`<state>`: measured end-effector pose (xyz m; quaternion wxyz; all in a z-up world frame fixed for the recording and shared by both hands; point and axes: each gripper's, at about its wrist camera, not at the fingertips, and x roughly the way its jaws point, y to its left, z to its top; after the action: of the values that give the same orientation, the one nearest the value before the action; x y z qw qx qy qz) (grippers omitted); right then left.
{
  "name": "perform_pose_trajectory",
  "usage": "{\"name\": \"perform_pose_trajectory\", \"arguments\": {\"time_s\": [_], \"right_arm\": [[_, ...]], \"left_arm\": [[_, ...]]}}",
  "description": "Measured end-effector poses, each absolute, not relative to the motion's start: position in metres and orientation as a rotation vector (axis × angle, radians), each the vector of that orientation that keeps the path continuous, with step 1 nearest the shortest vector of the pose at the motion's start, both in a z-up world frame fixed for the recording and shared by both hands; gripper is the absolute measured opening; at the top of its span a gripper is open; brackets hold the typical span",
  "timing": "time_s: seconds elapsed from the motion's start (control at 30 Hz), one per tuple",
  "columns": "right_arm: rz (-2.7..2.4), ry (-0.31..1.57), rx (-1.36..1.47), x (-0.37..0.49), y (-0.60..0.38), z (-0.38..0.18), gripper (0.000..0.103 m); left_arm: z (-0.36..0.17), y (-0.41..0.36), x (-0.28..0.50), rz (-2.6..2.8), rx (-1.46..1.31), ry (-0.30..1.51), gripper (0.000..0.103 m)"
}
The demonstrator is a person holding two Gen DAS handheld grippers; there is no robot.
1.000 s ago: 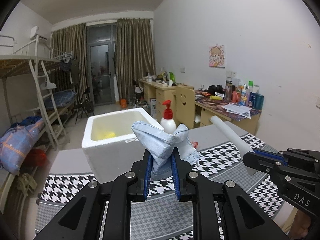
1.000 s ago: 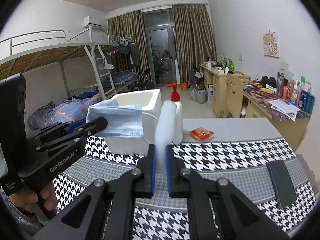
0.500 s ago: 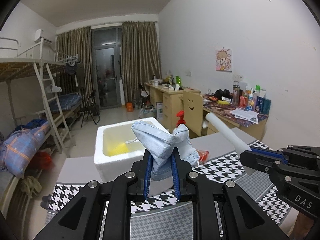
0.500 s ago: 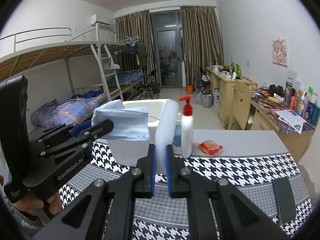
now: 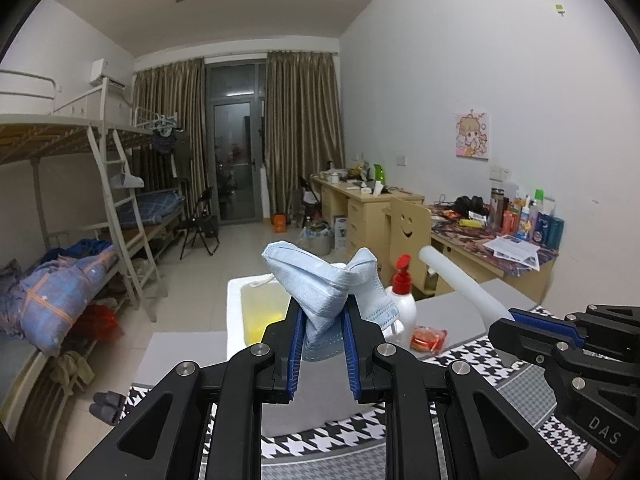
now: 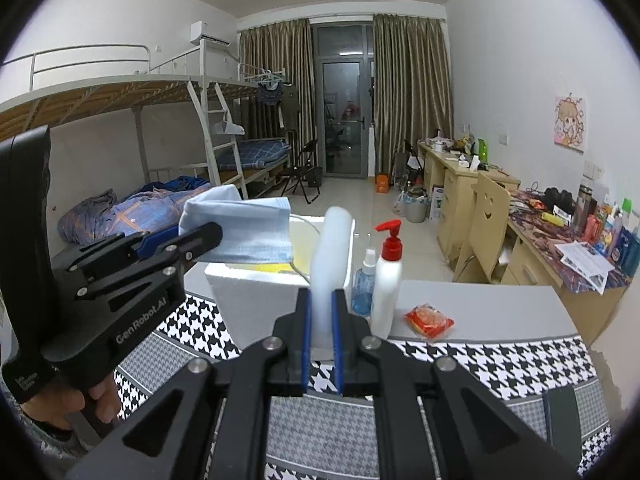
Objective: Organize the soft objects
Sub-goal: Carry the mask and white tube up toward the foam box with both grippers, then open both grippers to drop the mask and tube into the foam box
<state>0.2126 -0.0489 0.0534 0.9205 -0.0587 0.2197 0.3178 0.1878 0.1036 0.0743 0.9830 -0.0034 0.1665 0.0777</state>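
In the left wrist view the fingers [image 5: 297, 344] of the left gripper [image 5: 323, 350] pinch a crumpled blue face mask [image 5: 320, 284], carried above the table [image 5: 460, 312] with the white foam box [image 5: 236, 312] at ten o'clock behind it. The right gripper [image 5: 516, 322] enters at three o'clock, gripping a white foam tube [image 5: 460, 280]. In the right wrist view its nearly closed fingers [image 6: 339, 332] squeeze that tube upright, the box straight beyond, bottles [image 6: 386, 280] at one o'clock. Judging from this, each load should clear the box rim and sit centred over the opening before release, avoiding the bottles.
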Motion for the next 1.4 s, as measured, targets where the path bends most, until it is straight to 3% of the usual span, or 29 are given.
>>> {"name": "perform_pose_trajectory", "arguments": {"time_s": [0.93,1.03,1.13,1.3,1.4], "right_arm": [[0.671,0.516,-0.138,0.263,-0.007,0.053,0.012],[0.666,0.52,-0.139,0.266,-0.003,0.054,0.012],[0.664,0.521,-0.145,0.269,-0.001,0.053,0.012],[0.66,0.521,-0.152,0.273,0.003,0.053,0.012],[0.66,0.525,-0.16,0.276,0.007,0.053,0.012]], "left_arm": [[0.062,0.148,0.26,0.189,-0.059,0.444,0.021],[0.058,0.152,0.271,0.19,-0.064,0.473,0.031],[0.053,0.158,0.273,0.202,-0.071,0.486,0.068],[0.055,0.166,0.265,0.224,-0.075,0.486,0.073],[0.059,0.166,0.256,0.228,-0.075,0.461,0.086]]}}
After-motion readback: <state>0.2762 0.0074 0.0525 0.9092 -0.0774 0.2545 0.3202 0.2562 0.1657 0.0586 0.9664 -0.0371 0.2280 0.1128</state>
